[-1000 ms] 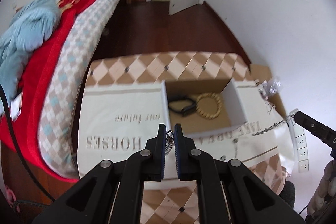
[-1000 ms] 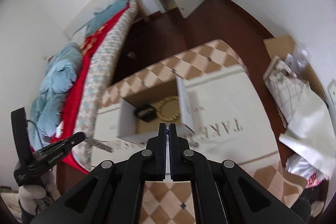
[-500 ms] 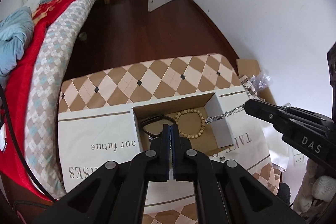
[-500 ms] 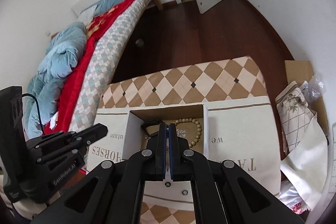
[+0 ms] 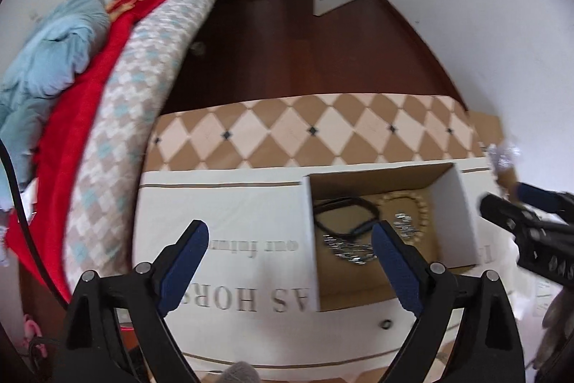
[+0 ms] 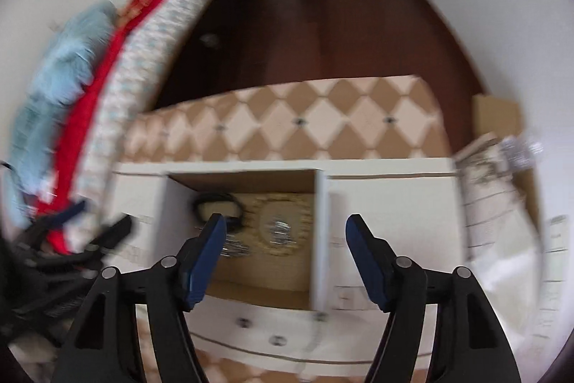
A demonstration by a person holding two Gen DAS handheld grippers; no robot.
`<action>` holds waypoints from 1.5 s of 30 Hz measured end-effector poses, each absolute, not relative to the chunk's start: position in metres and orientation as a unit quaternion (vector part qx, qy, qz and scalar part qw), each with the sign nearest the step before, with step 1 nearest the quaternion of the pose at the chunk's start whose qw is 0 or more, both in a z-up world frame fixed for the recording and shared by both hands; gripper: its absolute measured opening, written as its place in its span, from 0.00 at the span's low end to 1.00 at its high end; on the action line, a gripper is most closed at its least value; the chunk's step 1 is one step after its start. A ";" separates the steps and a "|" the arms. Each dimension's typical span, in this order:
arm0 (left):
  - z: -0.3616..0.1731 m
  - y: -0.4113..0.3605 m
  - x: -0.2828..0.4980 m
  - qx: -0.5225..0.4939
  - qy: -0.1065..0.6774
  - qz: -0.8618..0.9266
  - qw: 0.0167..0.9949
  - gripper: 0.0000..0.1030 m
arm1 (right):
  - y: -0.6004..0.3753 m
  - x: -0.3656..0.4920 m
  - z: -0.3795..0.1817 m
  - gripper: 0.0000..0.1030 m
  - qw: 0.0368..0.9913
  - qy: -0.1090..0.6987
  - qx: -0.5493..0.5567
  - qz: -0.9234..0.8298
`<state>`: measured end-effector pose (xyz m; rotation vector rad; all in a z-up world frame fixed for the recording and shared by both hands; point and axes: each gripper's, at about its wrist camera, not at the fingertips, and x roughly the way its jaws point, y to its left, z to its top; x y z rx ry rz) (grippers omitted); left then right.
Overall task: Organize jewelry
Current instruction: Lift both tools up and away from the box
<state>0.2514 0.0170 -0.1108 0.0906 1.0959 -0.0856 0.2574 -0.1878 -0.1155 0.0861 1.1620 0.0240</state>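
An open cardboard box sits on a cream cloth. Inside lie a black band, a wooden bead bracelet and a silver chain. My left gripper is open and empty above the cloth, just left of the box. My right gripper is open and empty above the box; it shows at the right edge of the left wrist view. The right wrist view is blurred.
The cloth covers a table with a diamond-pattern cover. A bed with red and blue bedding runs along the left. Bags and cardboard lie at the right by the wall. Small studs lie on the cloth.
Both grippers were shut on the silver chain, stretched between them. Both have opened, and the chain now lies in the box. Both grippers have pulled back a little.
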 end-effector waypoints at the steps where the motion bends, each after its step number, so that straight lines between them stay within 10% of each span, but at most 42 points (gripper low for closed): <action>1: -0.112 0.018 0.249 0.047 0.518 -0.036 0.853 0.92 | -0.187 0.254 -0.117 0.90 0.836 0.549 0.024 -0.004; 45: -0.015 0.053 0.082 0.032 0.410 -0.018 0.911 0.94 | -0.147 0.068 -0.016 1.00 0.902 0.430 0.018 -0.047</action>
